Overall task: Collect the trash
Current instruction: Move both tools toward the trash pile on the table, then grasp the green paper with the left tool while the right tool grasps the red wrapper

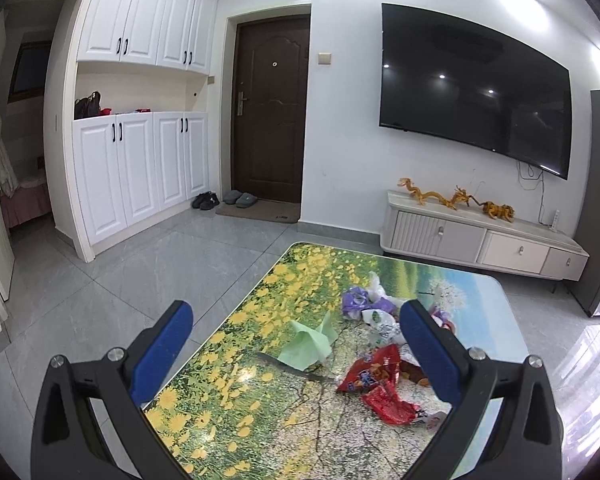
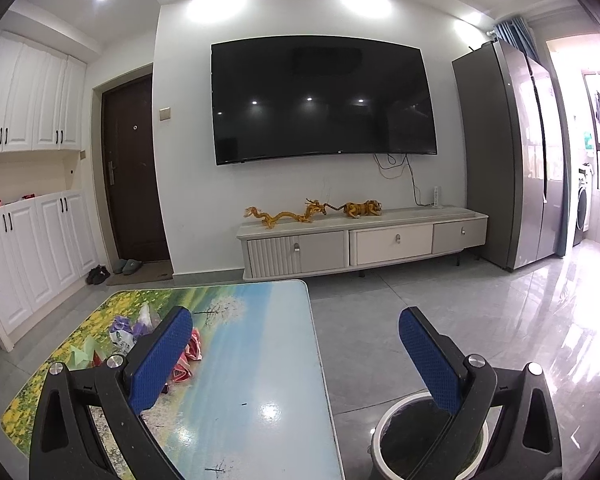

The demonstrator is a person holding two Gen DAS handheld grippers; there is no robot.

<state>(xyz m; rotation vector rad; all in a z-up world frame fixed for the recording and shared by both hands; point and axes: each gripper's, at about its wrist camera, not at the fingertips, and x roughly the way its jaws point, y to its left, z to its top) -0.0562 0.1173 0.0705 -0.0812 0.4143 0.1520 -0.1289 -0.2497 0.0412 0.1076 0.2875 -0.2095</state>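
Hovering my left claw (image 1: 296,344) gaping, empty | right claw (image 2: 296,344) gaping too | green paper (image 1: 310,342) light, crumply: pinch its raised fold

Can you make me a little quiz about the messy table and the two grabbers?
1. True or false: the left gripper is holding the green paper.
2. Where is the trash bin? A) on the table B) on the floor beside the table C) under the TV
3. Fill in: the biggest wrapper in the pile is ____.

Key: 1 false, both grippers are open and empty; 2 B; 3 red.
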